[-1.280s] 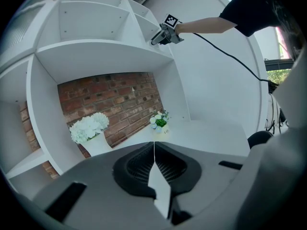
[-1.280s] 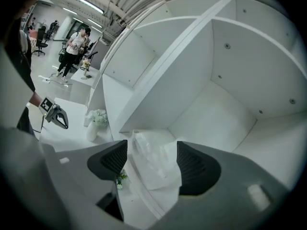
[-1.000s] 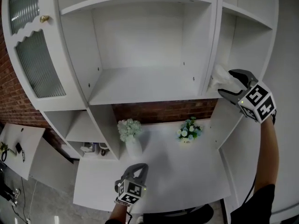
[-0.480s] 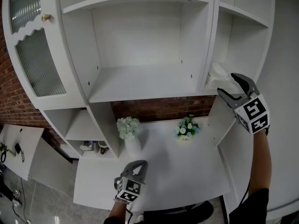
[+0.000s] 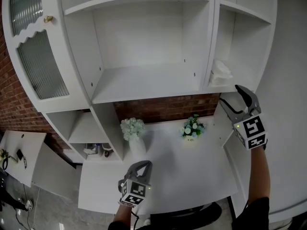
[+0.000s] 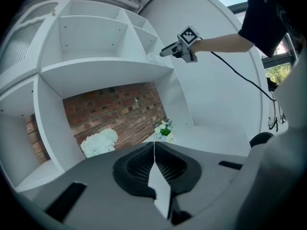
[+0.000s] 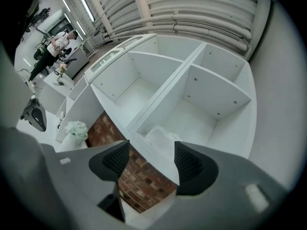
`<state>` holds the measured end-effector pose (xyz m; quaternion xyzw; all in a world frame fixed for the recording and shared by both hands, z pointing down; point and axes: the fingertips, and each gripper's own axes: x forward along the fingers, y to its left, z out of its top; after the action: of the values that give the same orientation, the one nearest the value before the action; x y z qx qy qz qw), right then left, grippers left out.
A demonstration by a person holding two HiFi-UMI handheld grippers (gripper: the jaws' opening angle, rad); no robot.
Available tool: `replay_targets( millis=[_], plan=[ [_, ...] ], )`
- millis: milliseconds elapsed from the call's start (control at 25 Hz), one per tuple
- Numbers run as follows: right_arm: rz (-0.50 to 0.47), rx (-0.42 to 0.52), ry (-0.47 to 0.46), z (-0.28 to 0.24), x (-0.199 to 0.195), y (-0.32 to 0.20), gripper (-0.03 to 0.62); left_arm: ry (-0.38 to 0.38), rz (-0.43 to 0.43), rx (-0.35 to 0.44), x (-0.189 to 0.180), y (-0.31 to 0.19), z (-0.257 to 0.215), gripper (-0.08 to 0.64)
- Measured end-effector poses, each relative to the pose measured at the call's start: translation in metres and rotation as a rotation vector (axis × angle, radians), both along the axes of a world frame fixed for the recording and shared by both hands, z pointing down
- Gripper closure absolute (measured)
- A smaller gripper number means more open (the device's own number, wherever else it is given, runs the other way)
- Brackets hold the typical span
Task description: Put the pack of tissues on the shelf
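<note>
The pack of tissues (image 5: 220,72) lies on the shelf (image 5: 229,86) in the narrow right-hand compartment of the white cabinet (image 5: 144,83), close to the upright panel that divides it from the wide middle compartment, its crinkled white wrapper towards the front edge. The right tool (image 5: 229,94) hangs just below and in front of that shelf edge, apart from the pack. Its jaws are spread wide, though they have just been closing a little, and nothing is between them. In the right gripper view the two dark ribbed pads (image 7: 194,163) frame only the brick wall (image 7: 144,178) and the underside of the shelf, with the pack showing pale beyond and above them (clearly out of the grip). The left tool (image 5: 139,169) is held low over the front of the white worktop (image 5: 192,171), well apart from the cabinet. Its jaws are pressed together at the tips, as the left gripper view shows, and nothing can be made out in their hold. On the worktop, against the brick wall, stand a vase of white flowers (image 5: 133,131) on the left and a small pot of green and white flowers (image 5: 193,127) further right. The wide middle compartment is bare, and a door with ribbed glass (image 5: 38,66) and a small brass knob (image 5: 45,19) closes the cabinet's left side.
</note>
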<state>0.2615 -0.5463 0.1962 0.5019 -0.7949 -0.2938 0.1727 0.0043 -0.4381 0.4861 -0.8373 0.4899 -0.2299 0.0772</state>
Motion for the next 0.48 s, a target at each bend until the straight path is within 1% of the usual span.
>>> replay_targets(
  millis=[120, 240, 280, 400, 480],
  plan=[
    [0.009, 0.006, -0.029, 0.014, -0.001, 0.01, 0.302, 0.011, 0.004, 0.013, 0.003, 0.001, -0.005, 0.549],
    [0.019, 0.02, -0.063, 0.021, 0.002, 0.016, 0.302, -0.014, -0.018, 0.03, 0.003, 0.001, -0.008, 0.548],
    [0.021, 0.021, -0.068, 0.024, 0.003, 0.018, 0.302, -0.011, -0.024, 0.034, 0.004, 0.001, -0.009, 0.548],
    [0.021, 0.02, -0.067, 0.031, 0.003, 0.024, 0.302, 0.051, -0.025, 0.038, 0.007, 0.002, -0.014, 0.549],
    [0.02, 0.02, -0.055, 0.034, -0.002, 0.028, 0.302, 0.055, -0.02, 0.041, 0.01, 0.002, -0.017, 0.548]
  ],
)
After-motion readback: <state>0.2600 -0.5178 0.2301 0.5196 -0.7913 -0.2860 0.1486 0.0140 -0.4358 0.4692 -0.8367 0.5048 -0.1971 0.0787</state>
